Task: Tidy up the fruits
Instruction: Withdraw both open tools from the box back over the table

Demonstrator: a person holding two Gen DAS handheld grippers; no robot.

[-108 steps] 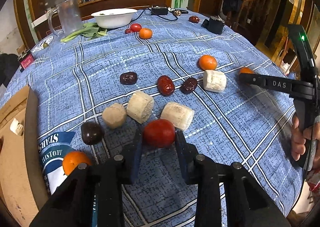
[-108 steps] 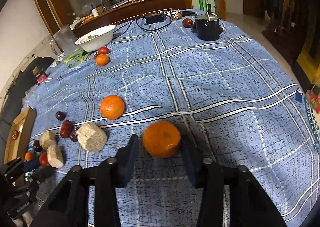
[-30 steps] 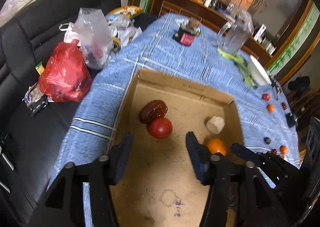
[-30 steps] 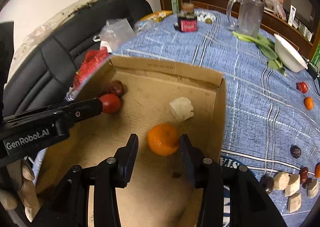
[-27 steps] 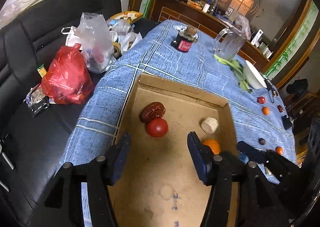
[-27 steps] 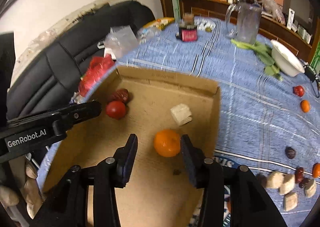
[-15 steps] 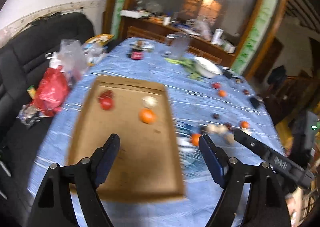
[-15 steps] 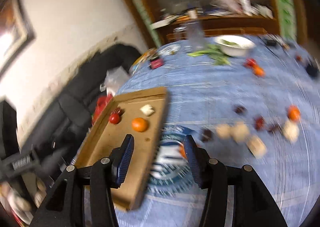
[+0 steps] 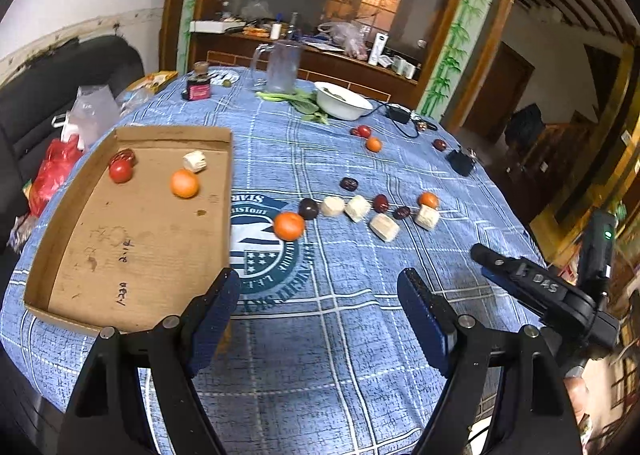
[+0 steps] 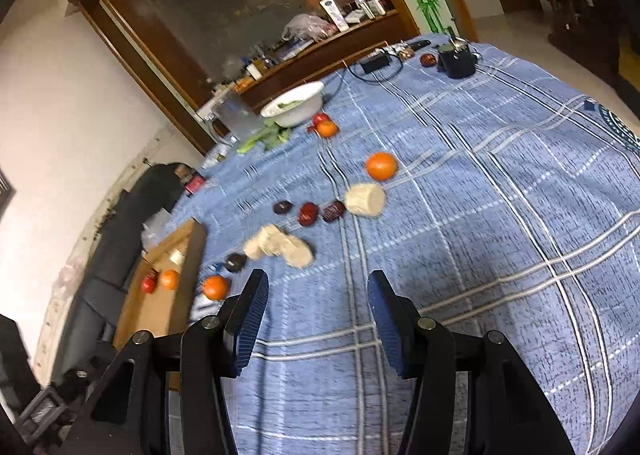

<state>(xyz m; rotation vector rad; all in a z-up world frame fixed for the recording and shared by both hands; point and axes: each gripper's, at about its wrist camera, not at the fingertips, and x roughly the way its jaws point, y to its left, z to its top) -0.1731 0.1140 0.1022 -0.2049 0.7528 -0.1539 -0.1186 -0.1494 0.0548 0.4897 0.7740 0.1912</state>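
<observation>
A shallow cardboard box lies on the blue checked tablecloth. Inside it sit a red tomato, a dark date, an orange and a pale cut chunk. Right of the box lies a row of fruit: an orange, a dark plum, pale chunks and red dates. My left gripper hangs open and empty over the cloth. My right gripper is open and empty too; it also shows as a black bar, right gripper.
At the table's far side stand a white bowl, green leaves, a clear jug and a small jar. A tomato and an orange lie near a black cable. A black sofa with bags borders the left.
Both grippers let go of the tomato and orange in the box, opened wider, and pulled back to the right, away from the box. The views now face the fruit row.
</observation>
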